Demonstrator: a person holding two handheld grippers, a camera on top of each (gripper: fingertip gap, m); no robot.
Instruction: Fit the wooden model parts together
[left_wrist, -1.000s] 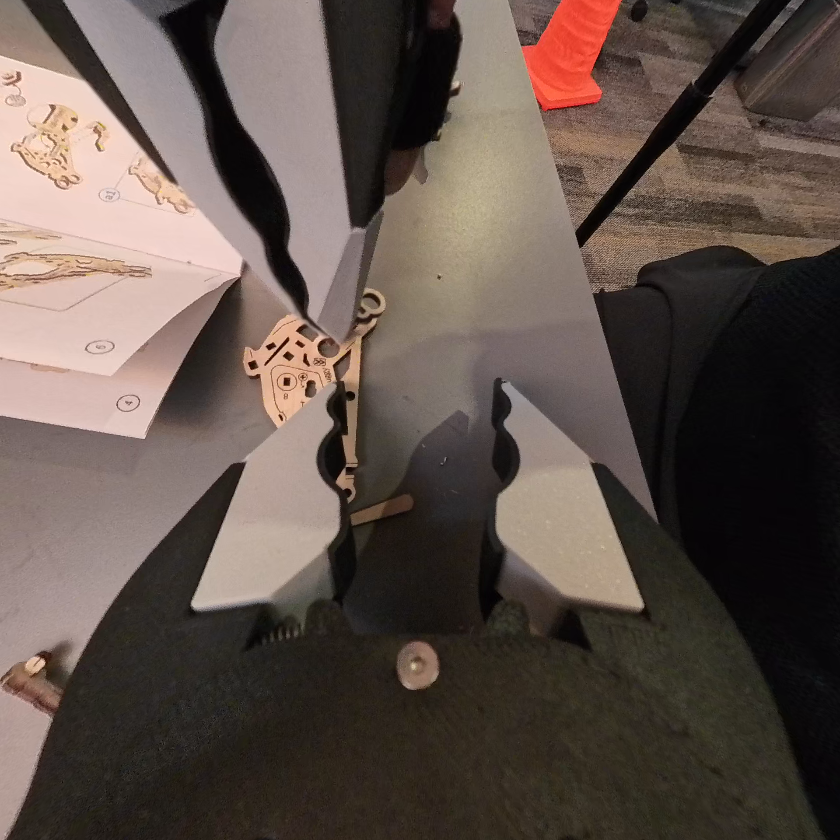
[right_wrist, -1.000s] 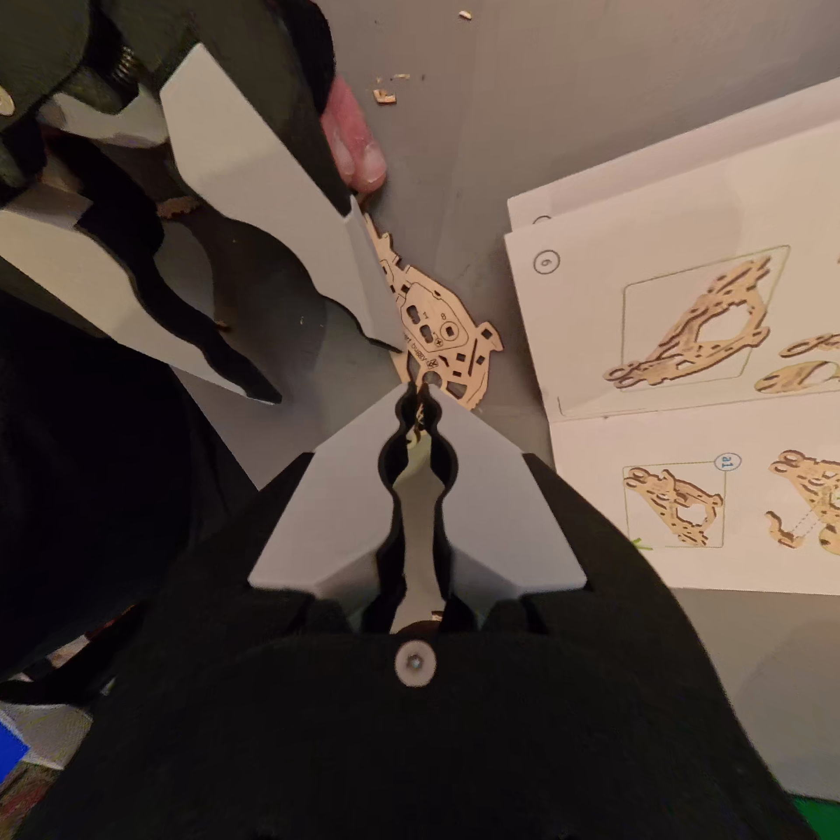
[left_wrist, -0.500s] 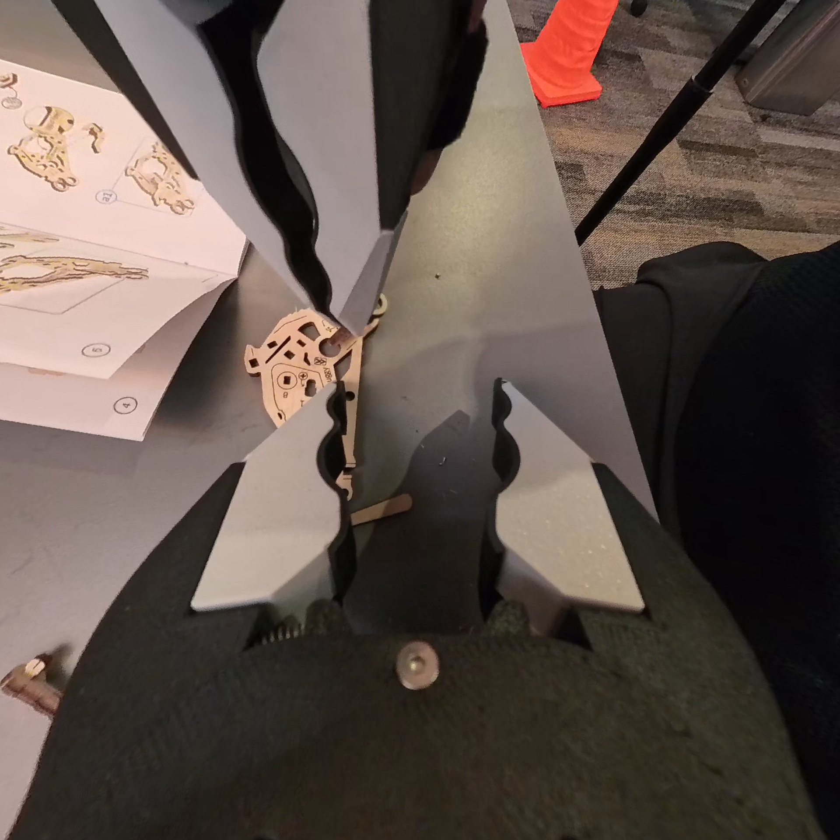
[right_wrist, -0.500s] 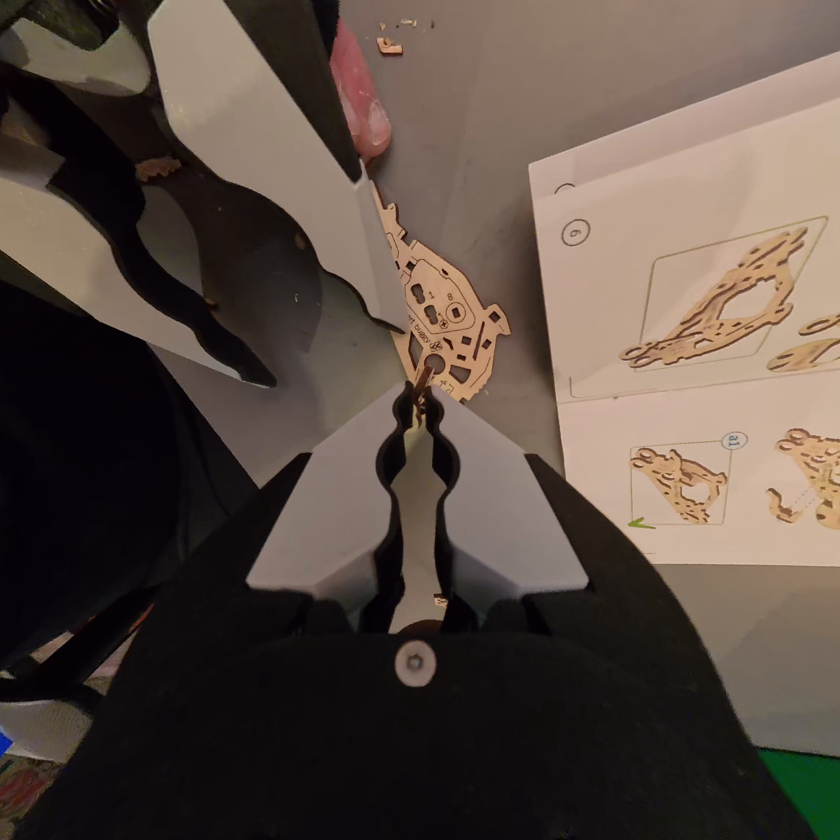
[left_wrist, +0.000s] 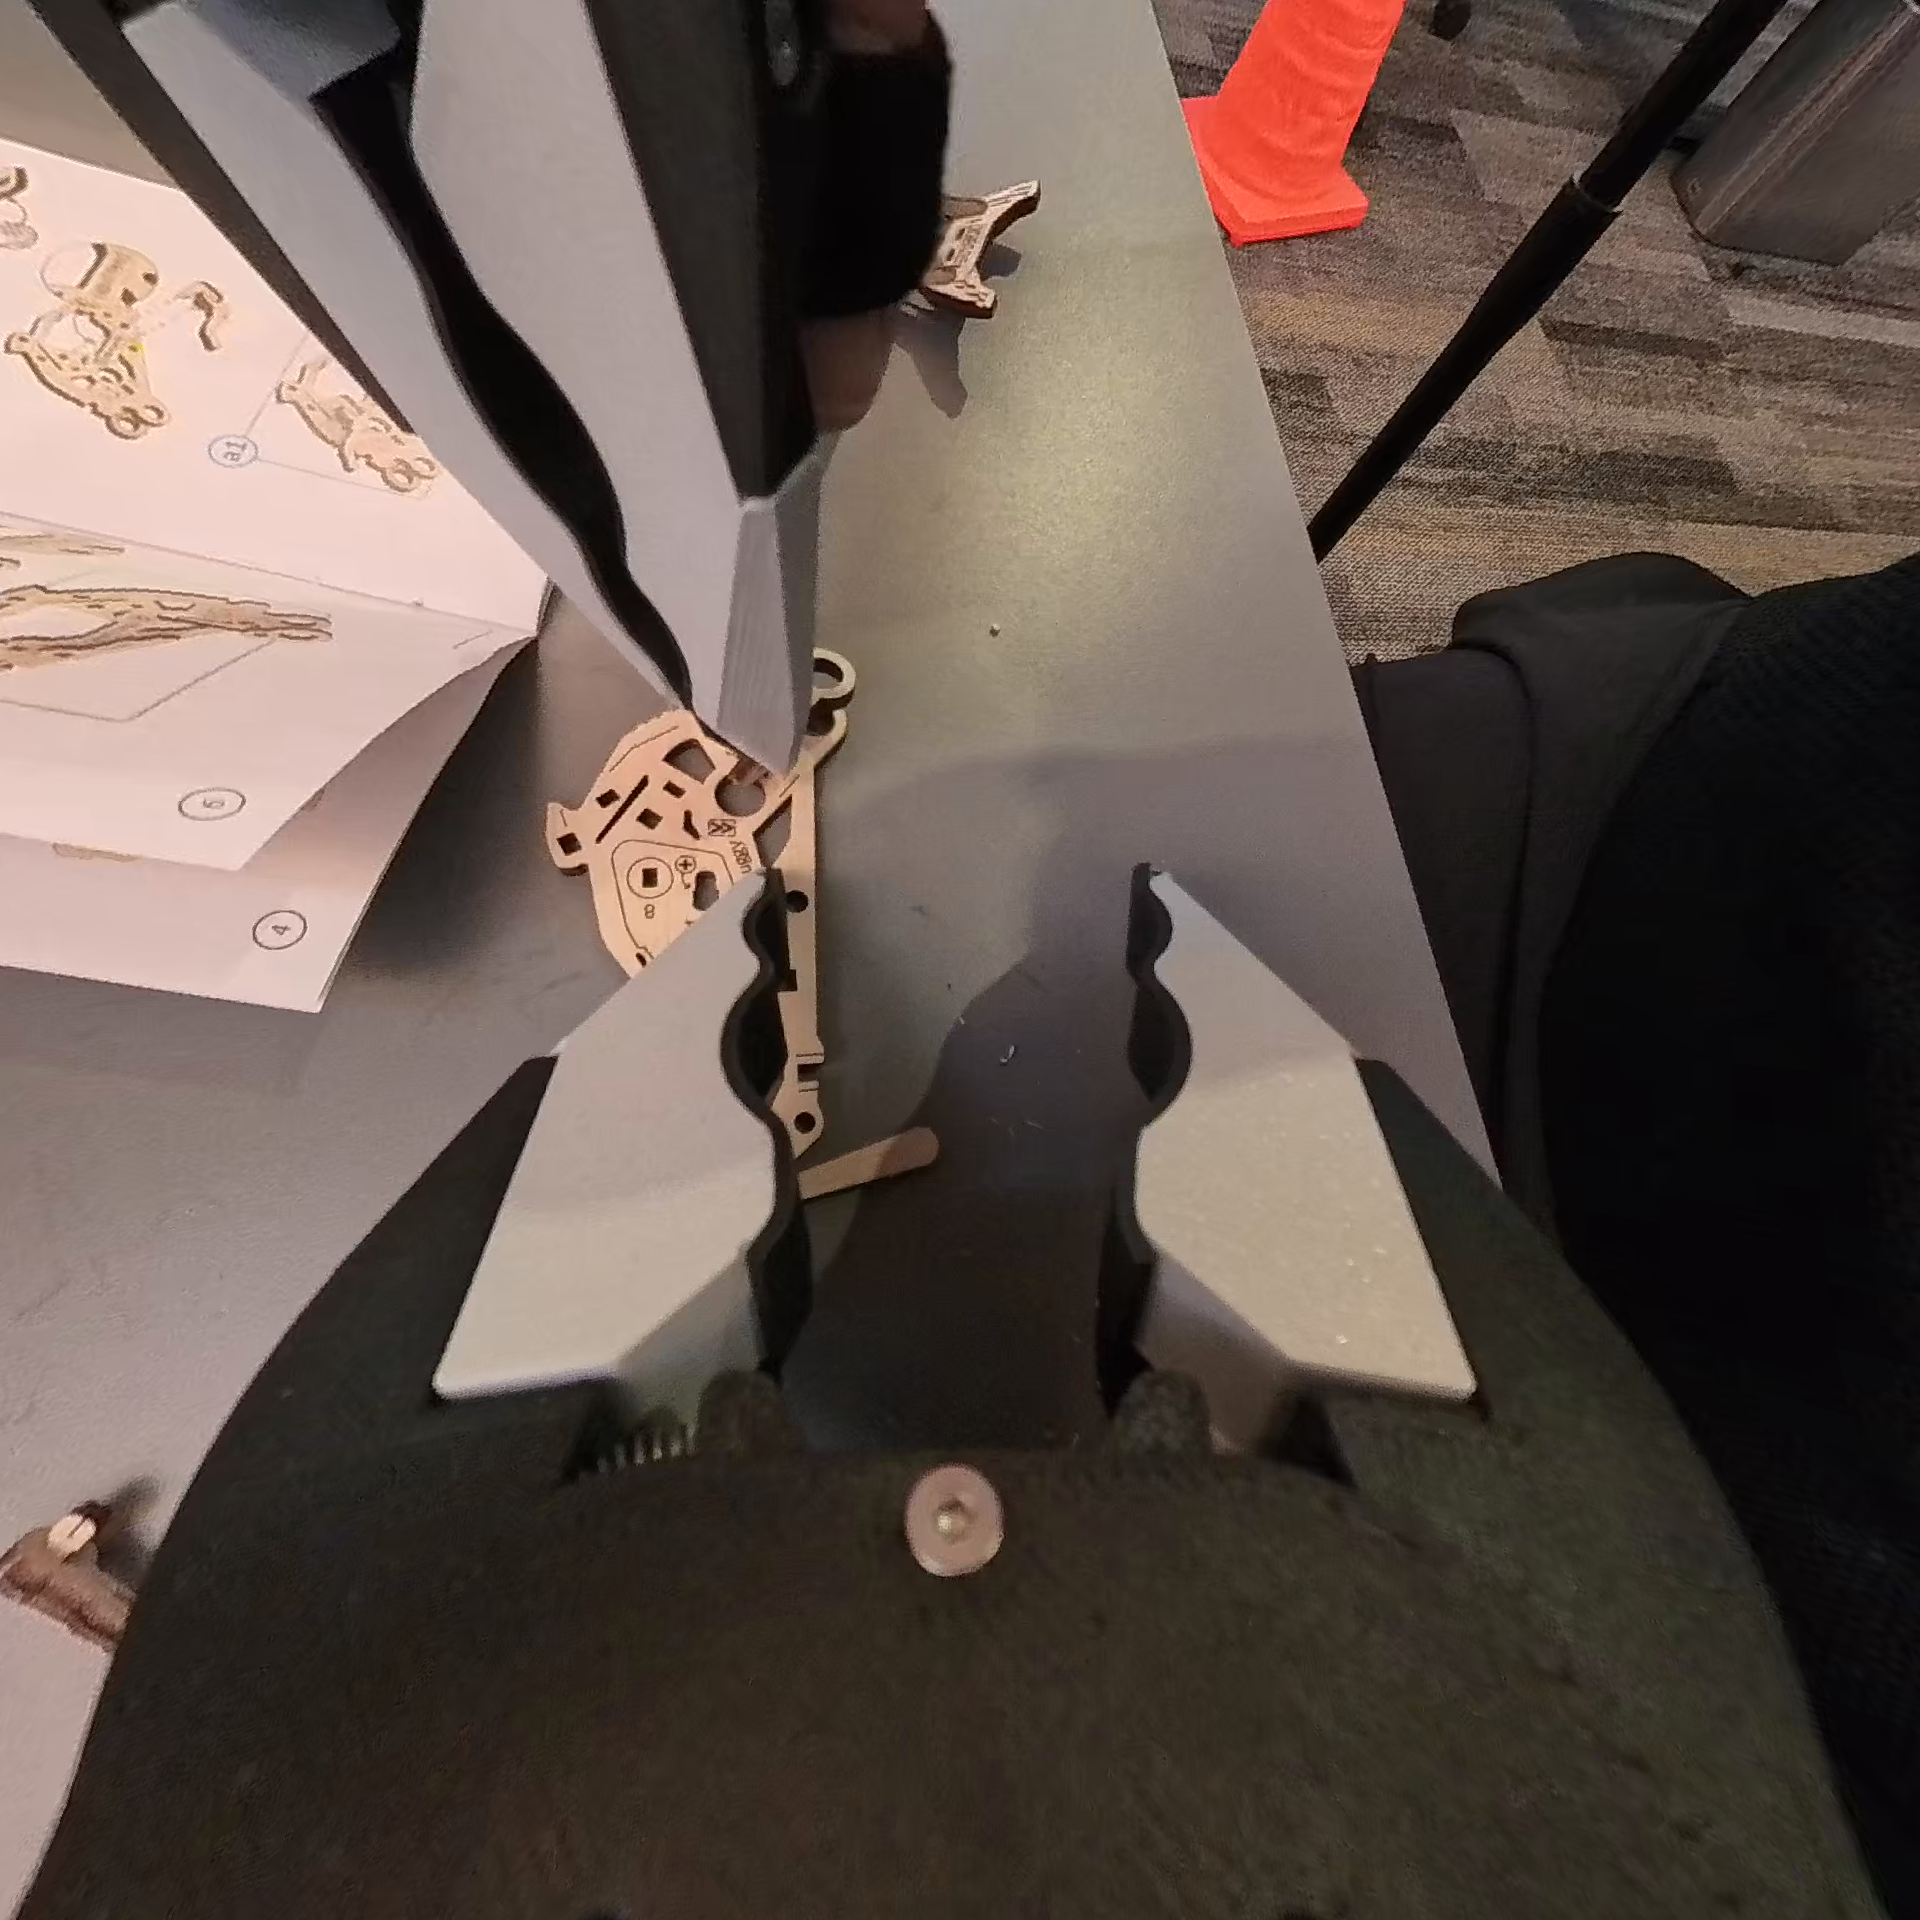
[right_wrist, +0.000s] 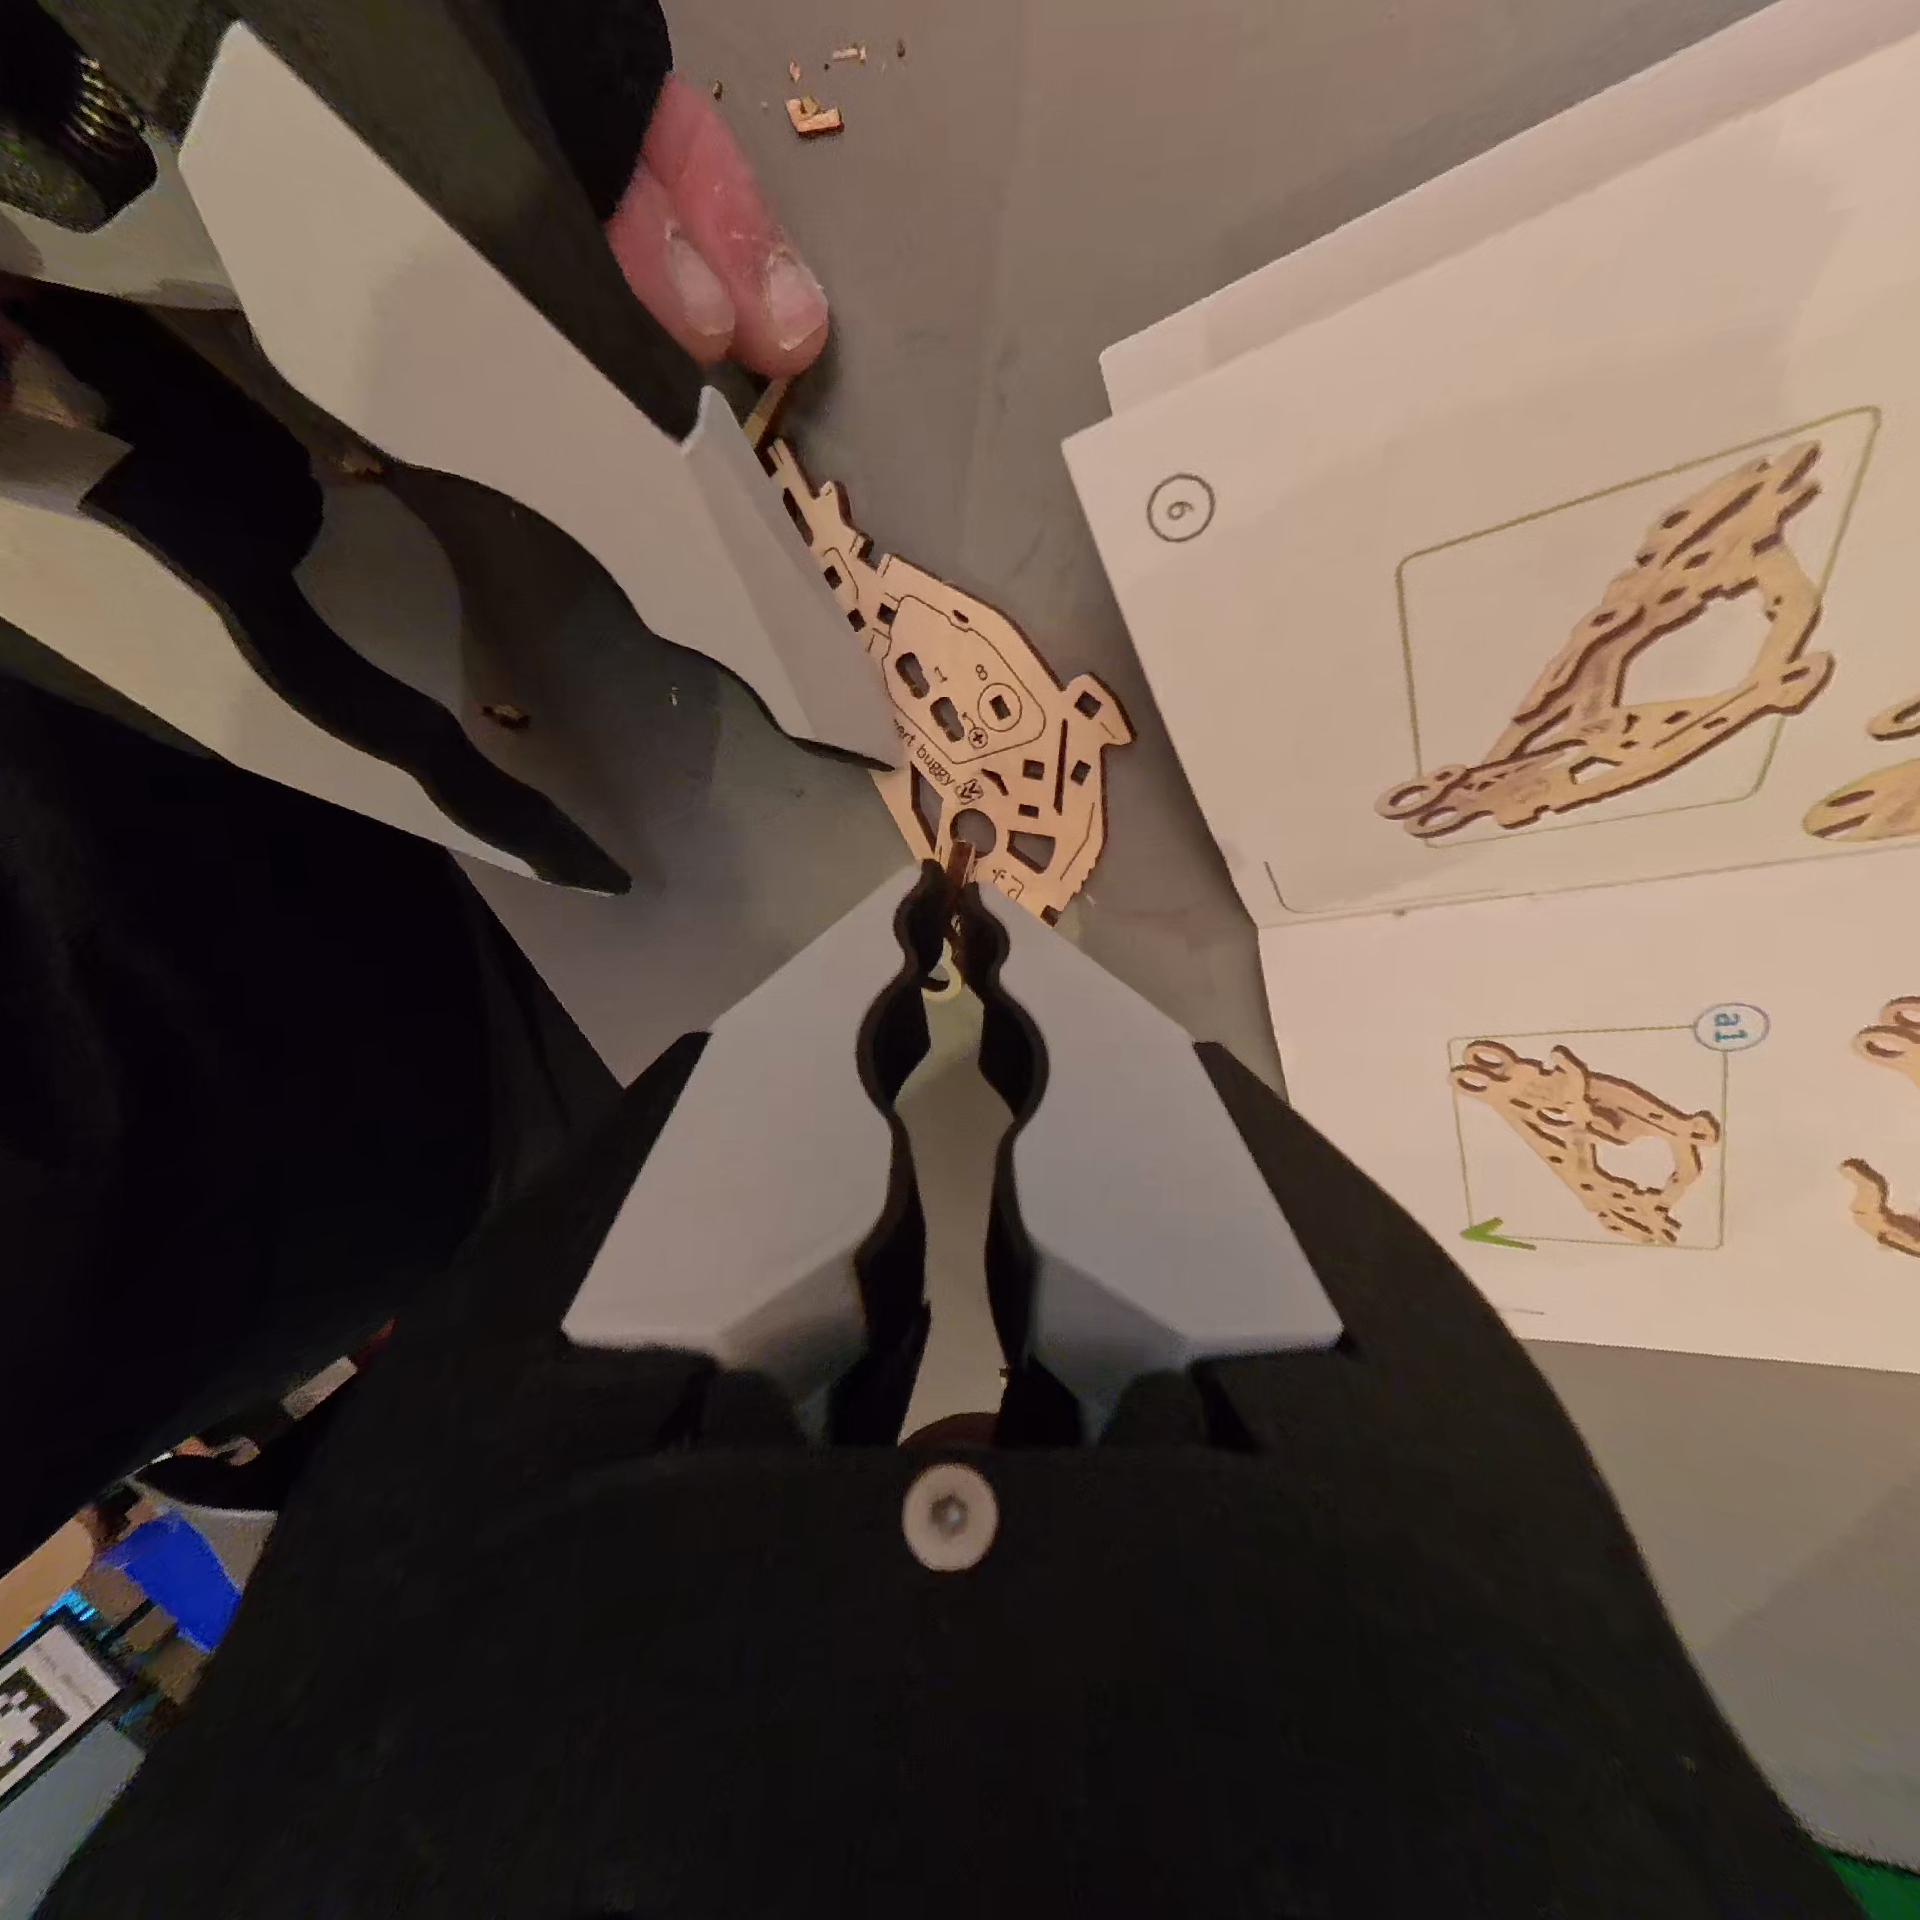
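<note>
The flat wooden plate (right_wrist: 987, 717) lies on the grey table (left_wrist: 1039, 520), beside the open instruction booklet (right_wrist: 1558, 520). It is a thin laser-cut sheet part pierced by many slots and one round hole (right_wrist: 971, 828). It is judged to be very light, stiff across its face, yet brittle at the narrow bridges between cutouts and along its long notched strip (left_wrist: 800, 997).

The right gripper (right_wrist: 951, 888) is closed at its tips on a small dark wooden peg (right_wrist: 958, 862), which is presented at the rim of the round hole. The peg is pinched near its rear end, so only a short length is left free for insertion; whether it has entered the hole cannot be told.

The left gripper (left_wrist: 956, 894) stands wide apart and holds nothing. Its left finger (left_wrist: 665, 1091) rests over the edge of the plate and the strip, apparently pinning the plate to the table.

The plate is expected to slide easily on the smooth table. It should be held down on solid areas near the hole, not on the strip. The peg should be pressed straight along its axis, as side load could snap it or crack the hole rim.

A loose flat stick (left_wrist: 873, 1158) lies near the strip.
</note>
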